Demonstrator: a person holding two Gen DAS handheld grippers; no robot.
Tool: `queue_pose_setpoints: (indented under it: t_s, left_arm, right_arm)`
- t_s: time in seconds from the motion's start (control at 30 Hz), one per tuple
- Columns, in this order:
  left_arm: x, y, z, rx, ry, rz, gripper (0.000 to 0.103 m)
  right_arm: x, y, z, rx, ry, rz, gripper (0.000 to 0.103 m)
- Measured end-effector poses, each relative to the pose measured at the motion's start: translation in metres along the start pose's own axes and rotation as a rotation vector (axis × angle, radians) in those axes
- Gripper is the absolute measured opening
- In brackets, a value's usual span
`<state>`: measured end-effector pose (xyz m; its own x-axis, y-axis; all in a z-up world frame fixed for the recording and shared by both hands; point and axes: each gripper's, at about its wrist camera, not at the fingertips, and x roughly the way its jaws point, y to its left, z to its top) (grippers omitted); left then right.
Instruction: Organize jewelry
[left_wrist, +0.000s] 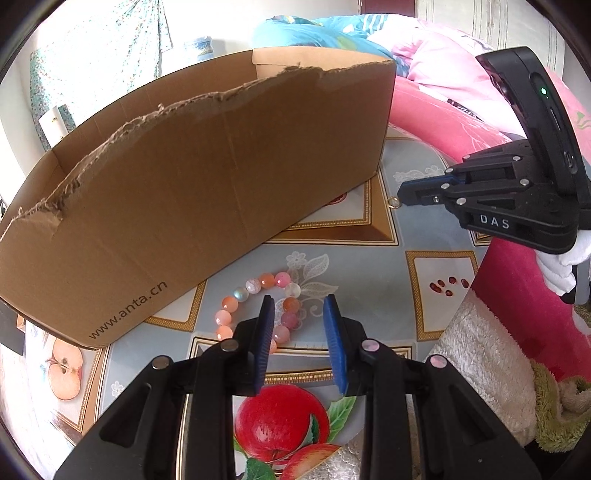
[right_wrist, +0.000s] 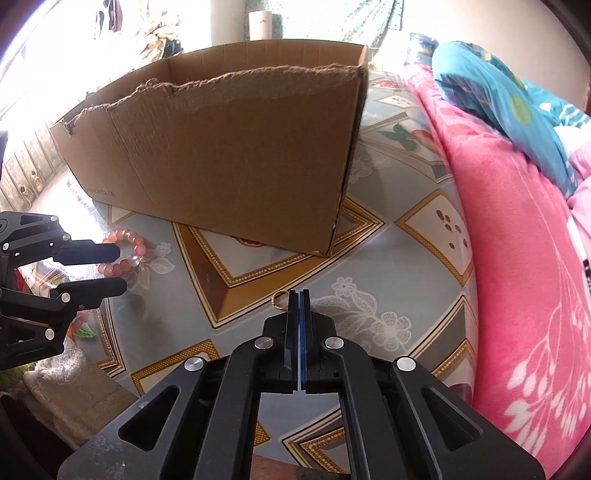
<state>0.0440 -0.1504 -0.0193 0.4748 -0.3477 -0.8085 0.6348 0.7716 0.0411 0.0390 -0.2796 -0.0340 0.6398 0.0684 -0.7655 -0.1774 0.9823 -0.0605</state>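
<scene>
Now we are picking up jewelry to put in the cardboard box (right_wrist: 229, 147). Our right gripper (right_wrist: 300, 295) is clenching its jaws right beside a small gold ring (right_wrist: 277, 298) on the worktop (right_wrist: 369, 258); we cannot tell if the ring is caught. Our left gripper (left_wrist: 299, 325) is holding its jaws open around one side of the pink bead bracelet (left_wrist: 255, 295) near the box. Next we should close and lift.

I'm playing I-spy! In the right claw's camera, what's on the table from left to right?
Left claw → bead bracelet → cardboard box → small gold ring → right claw, shut on the ring's edge → pink blanket.
</scene>
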Motion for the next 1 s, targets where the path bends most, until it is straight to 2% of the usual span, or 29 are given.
queue_pose_setpoints:
  t_s: [0.23, 0.33, 0.4, 0.7, 1.0]
  left_arm:
    - [-0.001, 0.002, 0.000, -0.002, -0.004, -0.006, 0.027]
    - [-0.001, 0.003, -0.001, -0.001, -0.007, -0.007, 0.027]
    - [-0.001, 0.003, -0.002, -0.001, -0.006, -0.007, 0.027]
    - [-0.003, 0.003, -0.003, 0.000, -0.004, -0.010, 0.027]
    - [-0.003, 0.004, -0.002, -0.006, -0.007, -0.003, 0.027]
  right_arm:
    - [-0.002, 0.009, 0.000, -0.016, 0.000, 0.016, 0.001]
    - [-0.006, 0.006, 0.003, -0.017, -0.018, 0.027, 0.005]
    - [-0.007, 0.011, 0.002, -0.039, -0.023, 0.020, 0.013]
    - [0.006, 0.011, 0.004, -0.151, -0.005, 0.050, 0.013]
    - [0.007, 0.004, 0.004, -0.145, -0.009, 0.091, 0.009]
